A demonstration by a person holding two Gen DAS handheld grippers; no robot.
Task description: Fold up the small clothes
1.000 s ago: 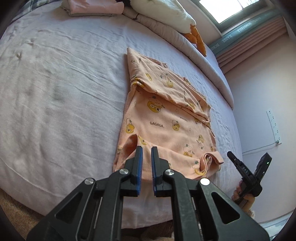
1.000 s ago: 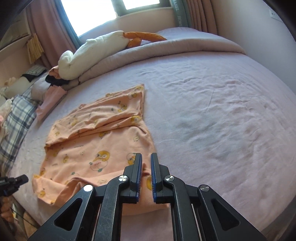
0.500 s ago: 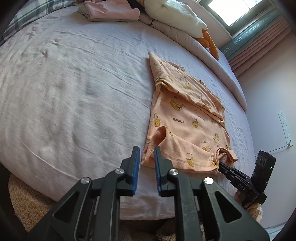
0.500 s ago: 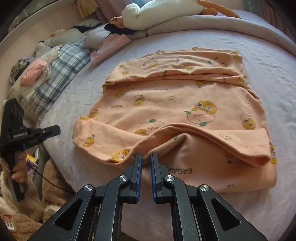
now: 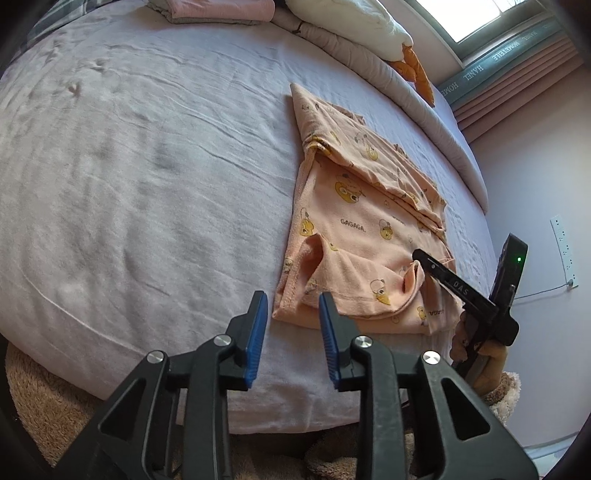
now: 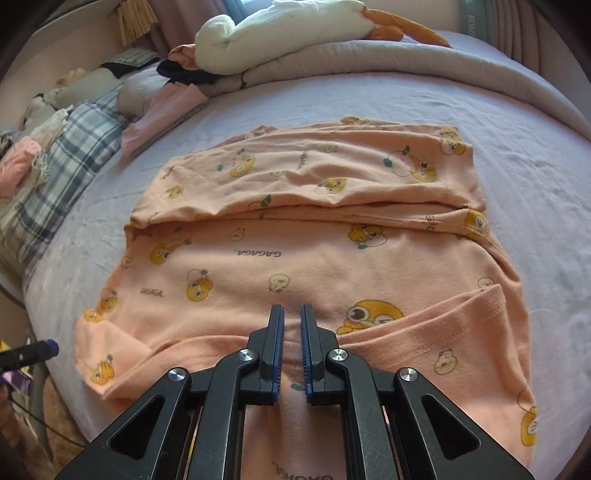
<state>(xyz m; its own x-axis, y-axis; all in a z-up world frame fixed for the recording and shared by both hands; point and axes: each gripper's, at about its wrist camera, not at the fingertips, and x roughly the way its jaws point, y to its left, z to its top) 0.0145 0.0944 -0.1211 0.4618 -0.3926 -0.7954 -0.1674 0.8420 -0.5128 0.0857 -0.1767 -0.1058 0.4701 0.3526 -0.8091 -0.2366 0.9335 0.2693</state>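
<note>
Two grippers angle steeply down over one peach printed garment (image 6: 332, 258) lying partly folded near the front edge of the bed (image 5: 129, 177). Left gripper (image 5: 291, 325) hovers over bare sheet just off the garment's near left corner; its blue pads (image 5: 255, 332) stand a modest gap apart, jaws have just been opening, nothing between them. Right gripper (image 6: 291, 332) sits low over the garment's near edge, jaws nearly closed with only a thin slit. In the left wrist view its tip (image 5: 421, 256) meets a raised pucker of cloth, so it looks pinched on a fold, though the pads' contact is hard to see. A hand (image 5: 491, 354) holds that gripper's handle below the bed edge. A white plush toy (image 6: 280, 33) lies on the rolled quilt at the far side.
</note>
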